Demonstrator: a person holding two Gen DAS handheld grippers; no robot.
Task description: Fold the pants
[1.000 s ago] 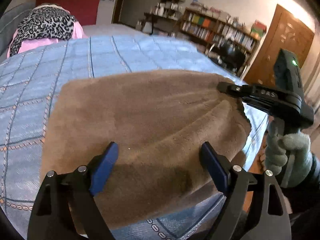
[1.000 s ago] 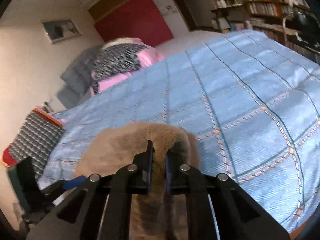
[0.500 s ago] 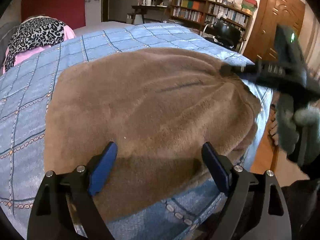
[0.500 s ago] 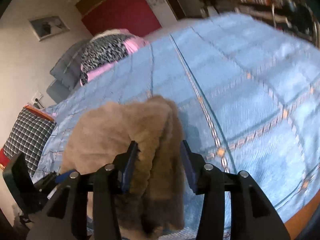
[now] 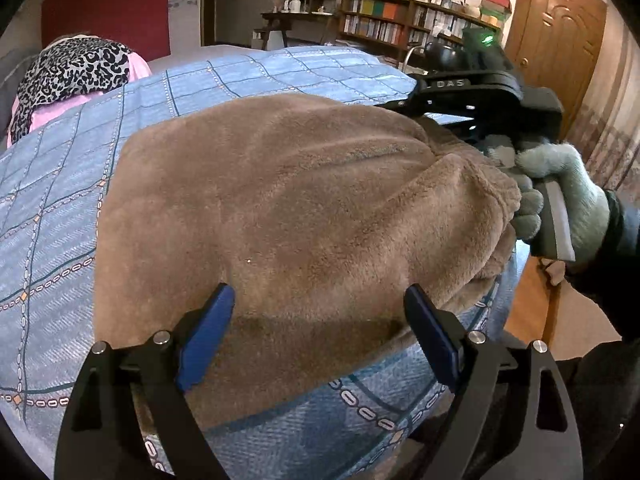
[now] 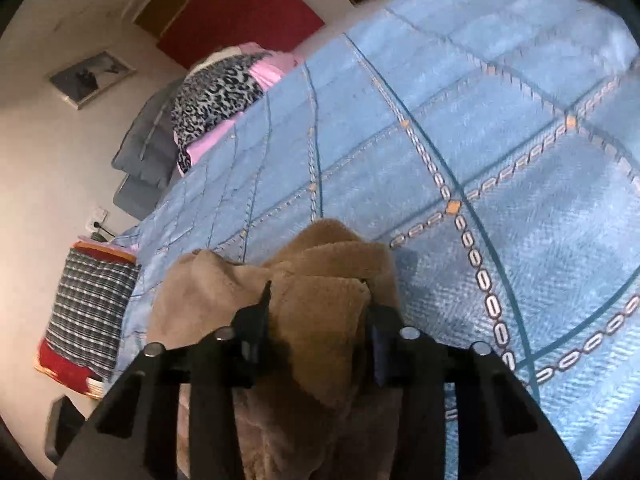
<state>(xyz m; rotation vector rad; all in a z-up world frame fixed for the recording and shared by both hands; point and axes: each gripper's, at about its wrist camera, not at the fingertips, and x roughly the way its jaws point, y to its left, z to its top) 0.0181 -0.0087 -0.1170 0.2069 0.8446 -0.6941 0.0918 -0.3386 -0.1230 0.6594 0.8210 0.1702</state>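
Brown fleece pants (image 5: pixel 288 208) lie folded in a wide pad on the blue quilted bedspread (image 5: pixel 52 216), near the bed's front edge. My left gripper (image 5: pixel 320 320) is open, its blue pads just above the pants' near edge, holding nothing. My right gripper (image 5: pixel 452 104), held by a gloved hand (image 5: pixel 560 192), sits at the pants' right end. In the right wrist view the right gripper (image 6: pixel 316 304) is open, its jaws straddling a bunched fold of the pants (image 6: pixel 316 280).
Leopard-print and pink bedding (image 5: pixel 68 76) is piled at the head of the bed. A bookshelf (image 5: pixel 400 28) and a wooden door (image 5: pixel 560 36) stand beyond the bed. A plaid cushion (image 6: pixel 92 304) lies beside the bed on the left.
The right gripper opened from shut on the pants' end and dropped lower over the bunched fabric. The left gripper stayed open above the near edge.
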